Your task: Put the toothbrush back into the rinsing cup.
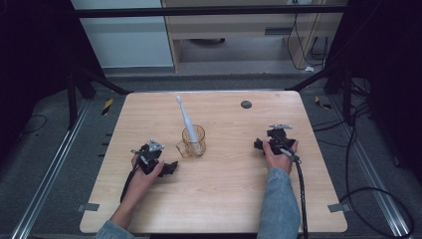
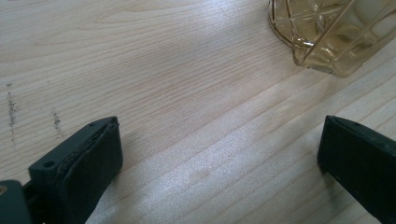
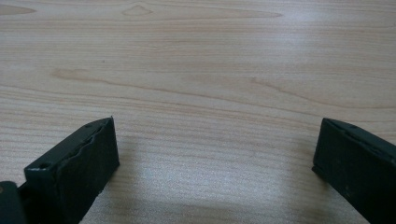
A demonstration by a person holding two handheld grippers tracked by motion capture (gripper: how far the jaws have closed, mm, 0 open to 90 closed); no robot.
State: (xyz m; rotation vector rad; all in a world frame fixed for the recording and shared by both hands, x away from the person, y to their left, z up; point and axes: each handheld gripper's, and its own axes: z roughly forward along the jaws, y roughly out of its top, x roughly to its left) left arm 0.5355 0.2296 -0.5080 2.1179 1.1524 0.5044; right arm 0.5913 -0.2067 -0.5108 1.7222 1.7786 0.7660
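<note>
Both my claws, left [image 1: 171, 168] and right [image 1: 259, 145], rest wide and empty on the table [image 1: 224, 199], the mug [image 1: 194, 141] with its toothbrush [image 1: 185, 115] between them, seemingly top-heavy, so a careless nudge from my nearer left claw could tip it.

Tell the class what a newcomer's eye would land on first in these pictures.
A white toothbrush stands tilted in an amber glass mug near the middle of the wooden table. On either side lie the left gripper and the right gripper, jaws wide apart, gripping nothing.
</note>
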